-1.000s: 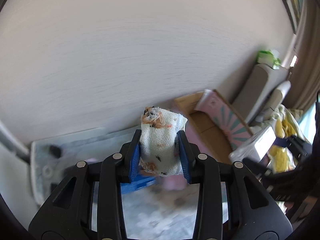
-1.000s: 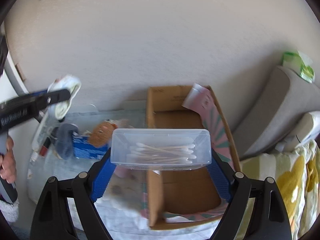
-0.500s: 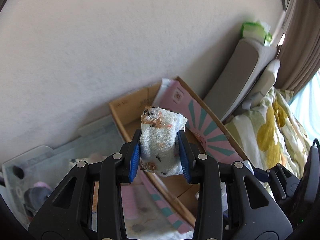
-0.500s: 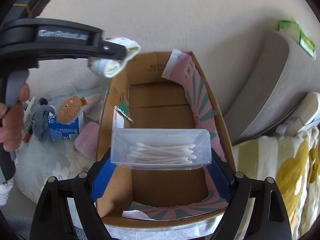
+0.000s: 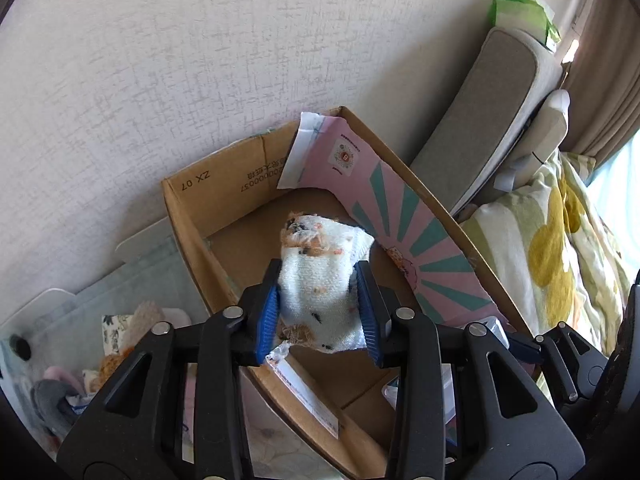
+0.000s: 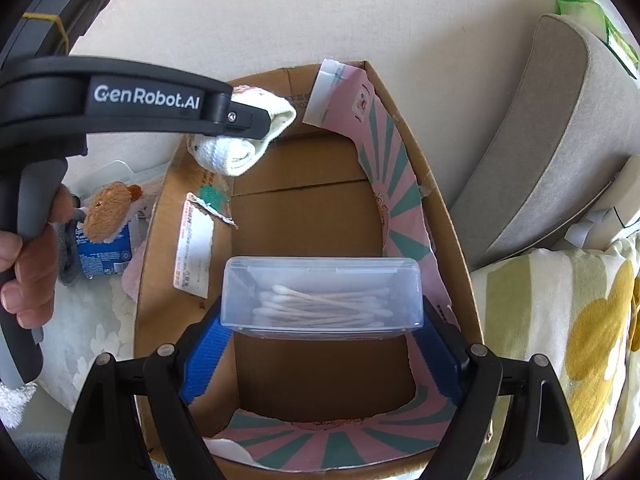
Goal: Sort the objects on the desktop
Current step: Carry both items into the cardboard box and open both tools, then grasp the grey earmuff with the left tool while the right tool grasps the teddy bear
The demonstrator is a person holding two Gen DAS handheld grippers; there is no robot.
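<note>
While both jaws grip—cloth [image 5: 320,292], swab case [image 6: 322,298]—box [image 6: 304,208] below.

wall [image 5: 200,60]: pale, textured | cushion [image 5: 492,120]: grey, leaning on wall | curtain [image 5: 600,60]: brown | daylight at right

The left gripper [image 5: 320,304] pinches a rolled white sock [image 5: 320,280]. Right below and ahead sits an open cardboard box [image 5: 192,216].
</note>
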